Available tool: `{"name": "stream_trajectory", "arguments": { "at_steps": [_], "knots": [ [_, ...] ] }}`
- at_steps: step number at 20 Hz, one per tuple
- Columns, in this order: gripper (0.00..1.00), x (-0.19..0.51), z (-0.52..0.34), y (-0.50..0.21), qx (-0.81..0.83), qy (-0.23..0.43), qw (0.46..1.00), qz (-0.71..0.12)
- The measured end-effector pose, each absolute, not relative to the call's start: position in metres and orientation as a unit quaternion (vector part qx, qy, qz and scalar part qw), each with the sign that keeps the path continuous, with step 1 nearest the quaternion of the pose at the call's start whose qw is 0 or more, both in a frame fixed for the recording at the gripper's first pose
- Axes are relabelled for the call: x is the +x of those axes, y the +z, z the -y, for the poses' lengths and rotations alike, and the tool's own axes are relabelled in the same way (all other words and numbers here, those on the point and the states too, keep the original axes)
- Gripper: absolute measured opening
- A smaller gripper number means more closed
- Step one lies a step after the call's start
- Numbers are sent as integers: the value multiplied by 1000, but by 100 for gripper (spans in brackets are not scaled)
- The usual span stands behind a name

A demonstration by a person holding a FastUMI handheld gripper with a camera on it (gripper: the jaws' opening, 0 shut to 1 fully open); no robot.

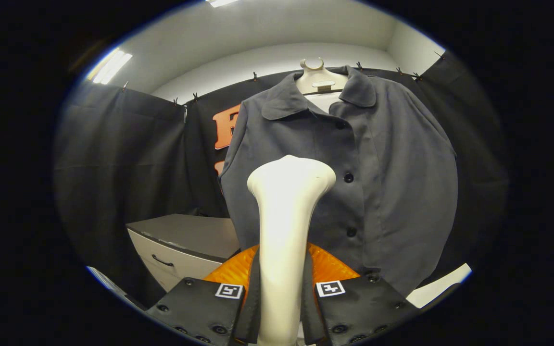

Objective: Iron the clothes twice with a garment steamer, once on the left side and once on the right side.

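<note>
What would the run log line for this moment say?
gripper: shut on steamer | steamer head: raised before grey shirt, contact unclear | shirt: buttoned, on mannequin

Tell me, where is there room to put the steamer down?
The cabinet top beside the shirt looks bare. It is crowded in front of the shirt: the jaws of the gripper hold the steamer just before it.

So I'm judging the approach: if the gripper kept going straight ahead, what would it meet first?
Probably the grey shirt: the gripper, shut on the white steamer, points the steamer's head at the shirt's front. Gap unclear.
</note>
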State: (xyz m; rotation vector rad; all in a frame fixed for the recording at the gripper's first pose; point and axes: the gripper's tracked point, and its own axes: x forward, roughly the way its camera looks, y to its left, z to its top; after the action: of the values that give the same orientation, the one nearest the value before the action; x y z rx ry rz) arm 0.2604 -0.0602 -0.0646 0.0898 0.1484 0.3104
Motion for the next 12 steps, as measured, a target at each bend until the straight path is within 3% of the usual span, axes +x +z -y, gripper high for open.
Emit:
{"name": "stream_trajectory", "arguments": {
  "at_steps": [12],
  "knots": [
    [42, 232, 62, -150, 44, 147, 977, -145]
  ]
}}
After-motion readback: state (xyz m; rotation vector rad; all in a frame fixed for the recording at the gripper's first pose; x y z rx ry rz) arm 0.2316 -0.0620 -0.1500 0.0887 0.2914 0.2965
